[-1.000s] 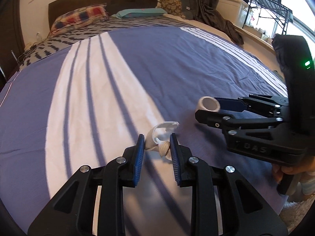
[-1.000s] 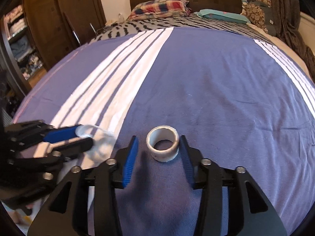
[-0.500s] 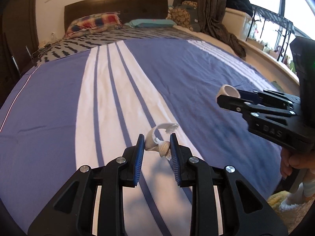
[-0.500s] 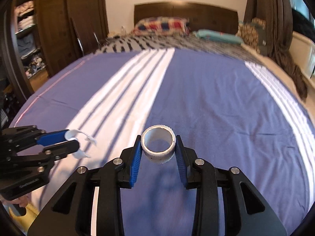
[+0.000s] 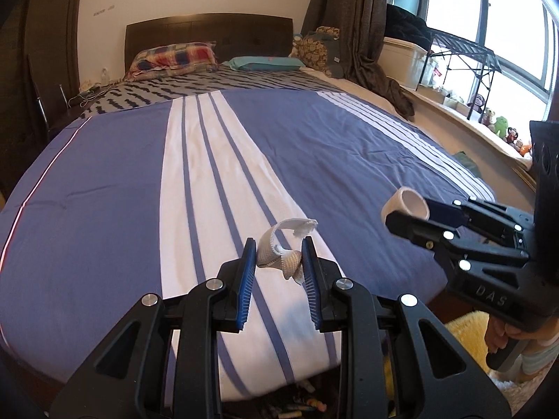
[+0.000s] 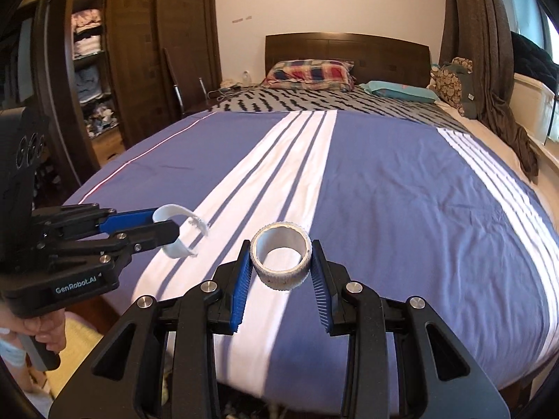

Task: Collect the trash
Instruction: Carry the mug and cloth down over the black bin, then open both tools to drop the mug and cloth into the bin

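My left gripper [image 5: 278,260] is shut on a curled strip of white tape [image 5: 281,249], held in the air above the foot of the bed. In the right wrist view the same strip [image 6: 178,230] hangs from the left gripper [image 6: 159,225] at the left. My right gripper [image 6: 281,262] is shut on a white tape roll [image 6: 281,260], its hole facing the camera. The left wrist view shows that roll [image 5: 405,206] at the tips of the right gripper [image 5: 407,214], to the right. Both pieces are clear of the bed cover.
A blue bed cover [image 6: 401,209] with white stripes fills both views; pillows [image 6: 309,73] lie by the dark headboard. A wooden wardrobe [image 6: 104,70] stands left, a curtain [image 5: 356,35] and window ledge [image 5: 471,118] right. A yellow rug [image 5: 464,335] and small clutter lie below the bed's foot edge.
Both grippers have drawn back from the bed and risen, carrying the strip and the roll. The right gripper's jaws closed onto the roll, which had stood loose between them.
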Demonstrator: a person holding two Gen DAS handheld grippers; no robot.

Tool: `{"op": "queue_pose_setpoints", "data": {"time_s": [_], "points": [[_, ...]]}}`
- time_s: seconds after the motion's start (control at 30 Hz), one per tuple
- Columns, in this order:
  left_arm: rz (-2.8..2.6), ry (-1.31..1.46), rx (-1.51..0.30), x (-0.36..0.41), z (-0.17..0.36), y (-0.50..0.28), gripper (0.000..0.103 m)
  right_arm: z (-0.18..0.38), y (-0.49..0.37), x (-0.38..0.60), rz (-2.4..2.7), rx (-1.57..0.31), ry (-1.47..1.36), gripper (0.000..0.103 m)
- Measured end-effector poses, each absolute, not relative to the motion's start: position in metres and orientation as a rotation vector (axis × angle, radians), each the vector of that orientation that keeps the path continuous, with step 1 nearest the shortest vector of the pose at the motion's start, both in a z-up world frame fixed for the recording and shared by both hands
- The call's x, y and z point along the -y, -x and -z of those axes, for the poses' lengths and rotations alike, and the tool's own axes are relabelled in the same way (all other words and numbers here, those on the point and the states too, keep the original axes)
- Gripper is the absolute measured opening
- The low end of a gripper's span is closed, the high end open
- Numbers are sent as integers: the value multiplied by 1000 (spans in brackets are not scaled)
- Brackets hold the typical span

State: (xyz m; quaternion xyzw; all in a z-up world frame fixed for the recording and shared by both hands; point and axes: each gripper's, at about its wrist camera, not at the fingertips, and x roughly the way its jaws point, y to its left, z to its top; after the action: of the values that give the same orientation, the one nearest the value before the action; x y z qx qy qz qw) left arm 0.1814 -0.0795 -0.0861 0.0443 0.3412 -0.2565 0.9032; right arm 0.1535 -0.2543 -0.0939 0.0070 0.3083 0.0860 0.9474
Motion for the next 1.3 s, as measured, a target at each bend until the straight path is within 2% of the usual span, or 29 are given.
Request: {"op": "queue_pose_setpoints", "data": {"time_s": [0.2,0.6,0.97,1.3], "points": [[527,-83,-753,64,113,-138,25,128,-114,234,-228,-680,-78,34],[498,-57,-952,39,206,-87,25,208,-60,223,-230,-863,-124,34],[494,-54,-1166,41,299,-76,25,272,-51,224,-196,-1009,-139,34],[500,-61,-1301,56,341,-88,25,315,-63,217,-194,-1155,-154,34]]}}
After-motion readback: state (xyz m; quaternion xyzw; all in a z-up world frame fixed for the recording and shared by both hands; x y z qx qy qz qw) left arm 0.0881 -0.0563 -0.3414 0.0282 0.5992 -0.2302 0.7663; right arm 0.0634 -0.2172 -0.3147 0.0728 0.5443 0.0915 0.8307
